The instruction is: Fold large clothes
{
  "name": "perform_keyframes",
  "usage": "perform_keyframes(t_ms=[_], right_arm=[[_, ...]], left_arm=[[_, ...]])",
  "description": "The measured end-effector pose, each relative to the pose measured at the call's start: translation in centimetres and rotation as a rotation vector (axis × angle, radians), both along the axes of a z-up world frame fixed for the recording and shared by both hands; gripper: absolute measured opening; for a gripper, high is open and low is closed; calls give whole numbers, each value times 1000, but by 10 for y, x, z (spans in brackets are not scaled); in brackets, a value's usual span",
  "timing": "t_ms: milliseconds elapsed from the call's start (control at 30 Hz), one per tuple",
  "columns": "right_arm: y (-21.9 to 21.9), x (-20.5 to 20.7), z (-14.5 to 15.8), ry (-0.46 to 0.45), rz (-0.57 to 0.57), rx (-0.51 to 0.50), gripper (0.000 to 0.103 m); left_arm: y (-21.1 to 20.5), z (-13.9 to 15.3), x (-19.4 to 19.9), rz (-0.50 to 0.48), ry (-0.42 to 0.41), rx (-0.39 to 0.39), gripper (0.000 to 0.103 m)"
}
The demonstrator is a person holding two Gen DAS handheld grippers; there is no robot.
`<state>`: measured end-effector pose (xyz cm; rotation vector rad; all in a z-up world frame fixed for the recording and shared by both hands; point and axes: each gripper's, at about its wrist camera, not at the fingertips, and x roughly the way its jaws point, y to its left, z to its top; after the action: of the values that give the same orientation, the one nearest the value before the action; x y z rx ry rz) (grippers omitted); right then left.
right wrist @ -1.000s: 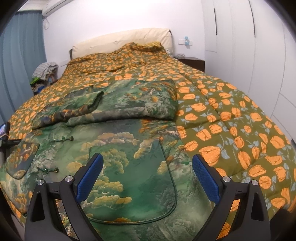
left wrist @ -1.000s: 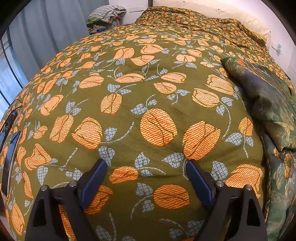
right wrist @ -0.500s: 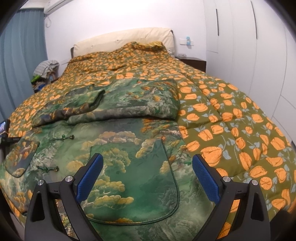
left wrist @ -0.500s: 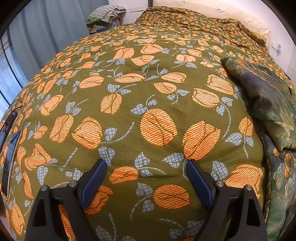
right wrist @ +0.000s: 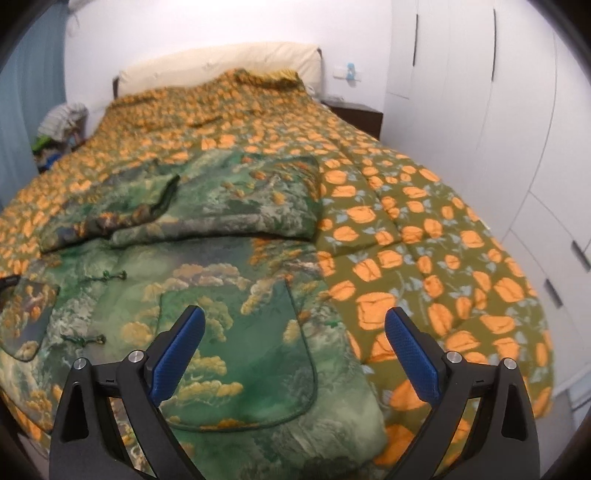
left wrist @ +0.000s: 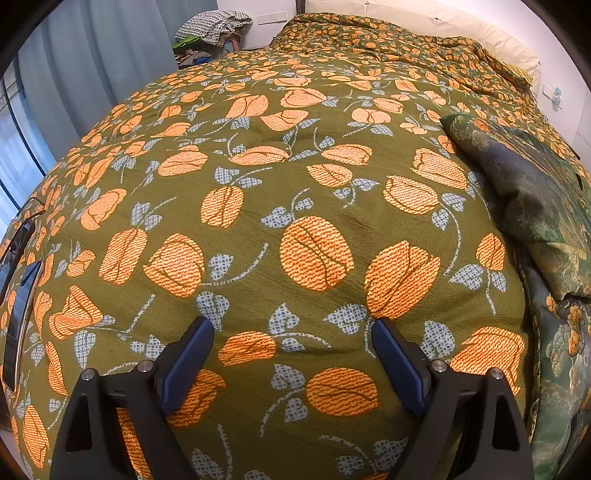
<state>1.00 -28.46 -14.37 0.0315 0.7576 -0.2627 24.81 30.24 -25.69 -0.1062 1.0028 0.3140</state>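
Observation:
A large padded green garment (right wrist: 221,288) with a painted landscape print lies spread on the bed, sleeves folded across its upper part and a big patch pocket (right wrist: 240,354) facing me. My right gripper (right wrist: 293,328) is open and empty, hovering above the pocket near the bed's foot. In the left wrist view only the garment's edge (left wrist: 535,206) shows at the right. My left gripper (left wrist: 291,339) is open and empty, held just above the quilt to the left of the garment.
An olive quilt with orange flowers (left wrist: 295,184) covers the bed. White wardrobes (right wrist: 480,110) stand to the right. A curtain (left wrist: 92,66) and a clothes pile (left wrist: 210,33) are at the far left. A dark device (left wrist: 18,302) sits at the bed's left edge.
The right gripper has risen and drawn back a little, so the bed looks smaller and lower. The left gripper has not moved.

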Motion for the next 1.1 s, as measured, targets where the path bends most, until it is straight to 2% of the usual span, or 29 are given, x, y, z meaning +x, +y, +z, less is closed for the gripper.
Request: perform_keyframes(t_ms=[100, 200, 400, 867, 1100], right_arm=[[2, 6, 5, 67, -26, -23, 100], [3, 8, 13, 85, -40, -28, 101], [15, 10, 25, 118, -21, -131, 101], [21, 13, 38, 140, -16, -183, 101], [23, 19, 32, 163, -15, -204, 101]], left_arm=[[2, 0, -4, 2, -2, -6, 91], [2, 0, -4, 2, 1, 1, 91], [1, -1, -3, 5, -1, 0, 91], [0, -1, -1, 14, -2, 8, 93], [0, -1, -1, 22, 2, 7, 93]])
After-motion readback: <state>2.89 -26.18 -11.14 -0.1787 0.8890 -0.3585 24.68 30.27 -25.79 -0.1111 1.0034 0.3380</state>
